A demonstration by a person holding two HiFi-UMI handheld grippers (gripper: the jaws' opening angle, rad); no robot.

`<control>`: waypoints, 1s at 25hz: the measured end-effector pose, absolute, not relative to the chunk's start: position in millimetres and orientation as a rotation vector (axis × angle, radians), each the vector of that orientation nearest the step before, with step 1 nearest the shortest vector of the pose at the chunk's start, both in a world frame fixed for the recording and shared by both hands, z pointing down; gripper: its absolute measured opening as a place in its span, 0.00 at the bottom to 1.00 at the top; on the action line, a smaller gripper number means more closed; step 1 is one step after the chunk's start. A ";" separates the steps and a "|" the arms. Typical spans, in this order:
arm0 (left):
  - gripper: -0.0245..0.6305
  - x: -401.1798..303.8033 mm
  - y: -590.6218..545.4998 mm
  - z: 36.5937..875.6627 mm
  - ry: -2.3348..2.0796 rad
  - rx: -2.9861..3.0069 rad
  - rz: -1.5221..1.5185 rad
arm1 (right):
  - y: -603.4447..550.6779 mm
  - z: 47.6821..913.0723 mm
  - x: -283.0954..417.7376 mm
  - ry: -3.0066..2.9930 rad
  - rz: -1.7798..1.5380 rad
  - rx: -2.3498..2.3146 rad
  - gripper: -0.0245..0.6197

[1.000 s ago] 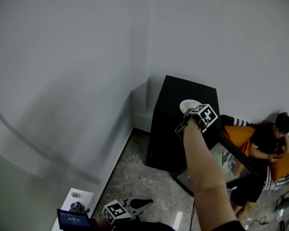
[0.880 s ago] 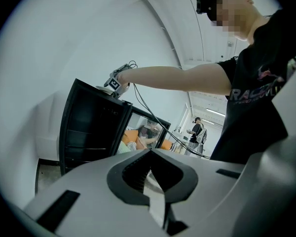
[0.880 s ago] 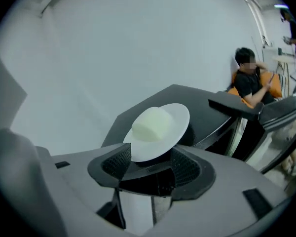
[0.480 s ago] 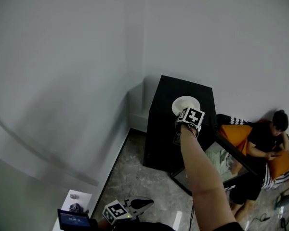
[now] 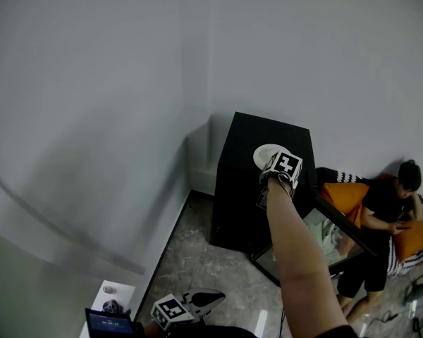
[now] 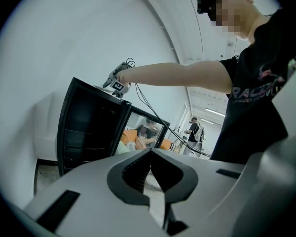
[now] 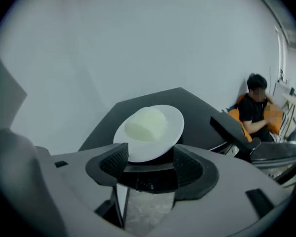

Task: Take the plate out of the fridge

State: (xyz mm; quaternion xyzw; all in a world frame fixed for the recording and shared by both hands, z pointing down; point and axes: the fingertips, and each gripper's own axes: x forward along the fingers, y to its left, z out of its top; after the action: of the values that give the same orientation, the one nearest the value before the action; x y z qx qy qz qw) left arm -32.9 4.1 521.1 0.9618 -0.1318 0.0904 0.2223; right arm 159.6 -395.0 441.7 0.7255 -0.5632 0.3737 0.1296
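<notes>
A small black fridge (image 5: 233,189) stands in the corner of a bare room, where two pale grey walls (image 5: 92,118) meet above a grey marbled floor (image 5: 197,259). A low white ledge (image 5: 201,164) sits between the fridge and the corner. The fridge's glass door (image 5: 324,238) hangs open toward the right, and beyond it a person (image 5: 384,210) sits against the wall beside an orange cushion (image 5: 349,196). The white plate (image 7: 175,125) lies flat on the fridge's black top, outside the fridge, with a pale rounded lump (image 7: 145,125) on it. The right tongs (image 7: 150,164) reach down over the top at the end of an outstretched arm. Their jaws stand wide apart and have just been opening. The plate's near rim lies in the gap between the pads, which do not press on it. The left tongs (image 5: 204,300) hang low near the floor, well apart from the fridge, with their jaws closed together on nothing. At the lower left a small white surface (image 5: 123,291) carries a few dark items too small to tell, with a blue-lit screen (image 5: 107,322) just beside it.
</notes>
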 end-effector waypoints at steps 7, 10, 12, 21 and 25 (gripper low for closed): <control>0.05 -31.2 4.5 518.2 -0.350 2.656 0.249 | -401.9 437.1 181.8 -1.646 0.756 1.969 0.48; 0.05 -31.7 4.3 520.5 -0.339 2.655 0.251 | -401.1 437.4 194.4 -1.658 0.793 2.007 0.48; 0.05 -32.3 2.4 521.2 -0.329 2.660 0.255 | -400.5 434.6 204.5 -1.660 0.791 2.056 0.48; 0.05 -23.7 9.5 514.5 -0.285 2.668 0.288 | -376.4 398.6 209.7 -1.933 0.607 2.134 0.43; 0.05 -16.8 7.3 514.0 -0.259 2.679 0.296 | -367.0 386.3 211.8 -1.999 0.481 2.144 0.05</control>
State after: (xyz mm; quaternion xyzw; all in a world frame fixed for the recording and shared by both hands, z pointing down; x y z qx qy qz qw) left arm -16.8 7.3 514.0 0.9662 -0.0935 0.1066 0.2151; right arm 211.8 -367.0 386.3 0.7191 -0.6706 0.1613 0.0855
